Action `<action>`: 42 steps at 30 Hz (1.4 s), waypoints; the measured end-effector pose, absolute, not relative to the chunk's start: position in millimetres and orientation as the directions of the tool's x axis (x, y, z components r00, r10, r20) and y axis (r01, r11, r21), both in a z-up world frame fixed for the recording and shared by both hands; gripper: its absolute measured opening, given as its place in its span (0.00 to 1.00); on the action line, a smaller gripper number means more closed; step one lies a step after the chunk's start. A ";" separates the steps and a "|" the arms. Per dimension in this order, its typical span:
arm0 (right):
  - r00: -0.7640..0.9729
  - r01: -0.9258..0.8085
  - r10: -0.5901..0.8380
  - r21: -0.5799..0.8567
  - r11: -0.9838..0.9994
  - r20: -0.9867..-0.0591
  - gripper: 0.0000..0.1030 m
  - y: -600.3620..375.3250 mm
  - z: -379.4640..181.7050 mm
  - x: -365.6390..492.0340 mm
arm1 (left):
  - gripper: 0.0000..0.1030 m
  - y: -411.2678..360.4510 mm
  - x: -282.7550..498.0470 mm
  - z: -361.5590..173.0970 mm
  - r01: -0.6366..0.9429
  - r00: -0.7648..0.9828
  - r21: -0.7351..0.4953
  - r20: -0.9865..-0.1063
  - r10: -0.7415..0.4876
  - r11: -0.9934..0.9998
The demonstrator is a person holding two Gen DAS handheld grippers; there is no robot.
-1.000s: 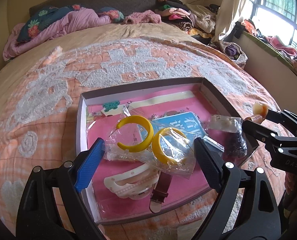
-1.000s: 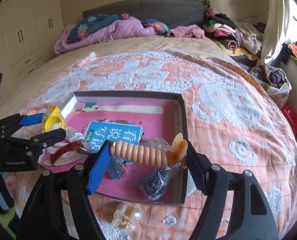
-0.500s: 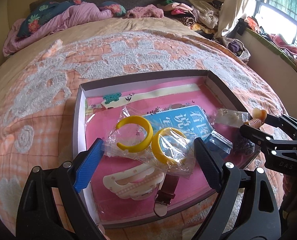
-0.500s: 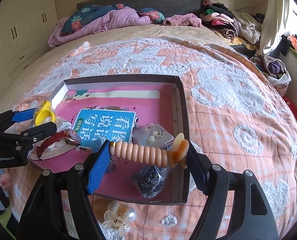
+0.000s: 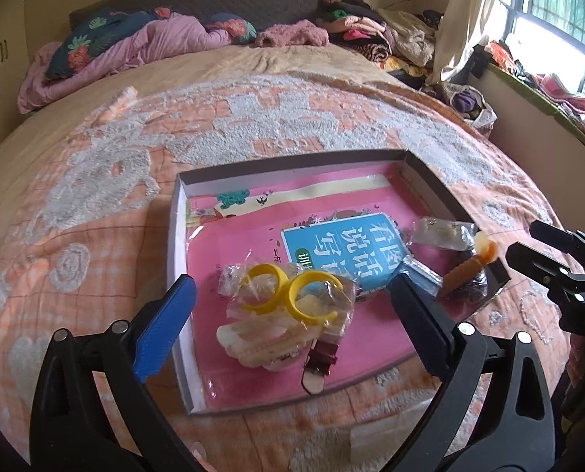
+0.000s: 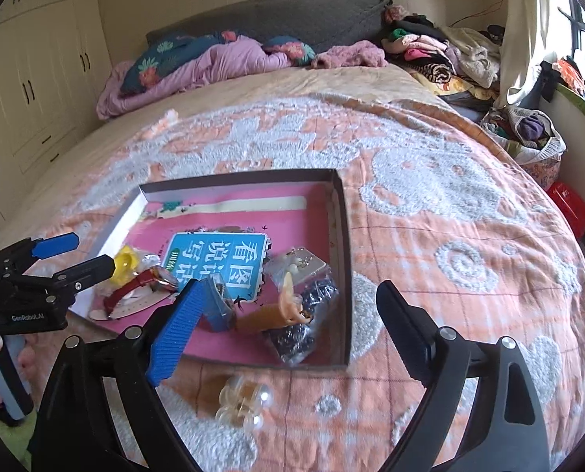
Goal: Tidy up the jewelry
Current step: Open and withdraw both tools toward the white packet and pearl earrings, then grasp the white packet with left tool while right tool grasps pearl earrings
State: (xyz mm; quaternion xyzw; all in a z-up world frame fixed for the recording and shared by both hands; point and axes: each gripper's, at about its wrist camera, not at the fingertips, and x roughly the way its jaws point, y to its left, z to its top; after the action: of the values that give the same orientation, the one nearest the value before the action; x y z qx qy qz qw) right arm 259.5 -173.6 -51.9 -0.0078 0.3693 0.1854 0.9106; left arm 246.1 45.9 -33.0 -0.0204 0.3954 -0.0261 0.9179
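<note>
The orange ribbed hair clip (image 6: 270,314) lies in the near right corner of the shallow box (image 6: 343,236), on top of a small bag of dark beads (image 6: 308,326). Your right gripper (image 6: 288,338) hangs just above that corner with its jaws wide apart and nothing between them. In the left view you see the same clip (image 5: 467,265) next to the box wall, with a small clear bag of pale bits (image 5: 440,232) beside it. Your left gripper (image 5: 292,314) is over the near left part of the box (image 5: 176,236), and its jaws are wide too, one on each side of a clear bag with two yellow rings (image 5: 292,299) but not pinching it. Under that bag sits a cream hair clip (image 5: 253,340), and a dark red watch strap (image 5: 320,358) pokes out toward you. The box floor is pink, with a blue card with white writing (image 5: 343,247) in the middle. One clear bubbly hair clip (image 6: 243,401) is outside the box, on the orange and white blanket (image 6: 449,216), close to the near wall. Far back on the bed you see a purple quilt (image 6: 213,63) and a pile of clothes (image 6: 441,55).
</note>
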 end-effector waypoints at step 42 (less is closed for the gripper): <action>0.519 -0.382 0.411 0.226 0.896 -0.750 0.88 -203.4 -92.9 203.1 | 0.91 -22.7 177.0 -112.5 0.112 0.532 -0.084 -0.836 -0.131 0.990</action>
State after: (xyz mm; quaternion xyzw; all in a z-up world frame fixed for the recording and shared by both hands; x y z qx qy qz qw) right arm 203.1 -203.4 -92.9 0.0165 0.4345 0.2274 0.8713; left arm 177.0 -22.7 -112.5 -0.0102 0.4786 -0.0695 0.8752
